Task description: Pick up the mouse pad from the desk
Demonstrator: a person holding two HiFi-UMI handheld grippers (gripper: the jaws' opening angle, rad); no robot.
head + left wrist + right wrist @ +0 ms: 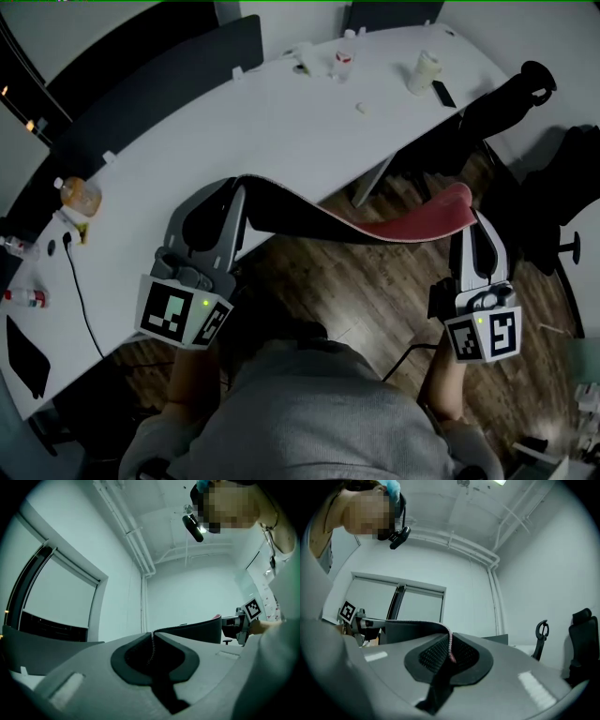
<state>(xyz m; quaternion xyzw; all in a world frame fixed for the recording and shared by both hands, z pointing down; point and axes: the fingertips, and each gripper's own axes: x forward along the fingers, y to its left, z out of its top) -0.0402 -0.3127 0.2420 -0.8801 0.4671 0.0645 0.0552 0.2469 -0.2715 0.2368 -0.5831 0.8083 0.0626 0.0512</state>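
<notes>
The mouse pad (375,223), black on top and red underneath, hangs sagging in the air off the front edge of the white desk (281,122), stretched between both grippers. My left gripper (236,190) is shut on its left end, over the desk edge. My right gripper (473,221) is shut on its right end, where the red underside curls up above the floor. In the left gripper view the pad (192,631) runs edge-on from the closed left gripper (152,637) towards the other gripper. In the right gripper view the pad (410,626) leaves the pinching right gripper (450,645) to the left.
On the desk stand a clear bottle (343,62), a pale cup (424,72), an orange bottle (80,197) and a black cable (80,291). A black office chair (511,98) stands at the right. Wooden floor (366,291) lies below the pad.
</notes>
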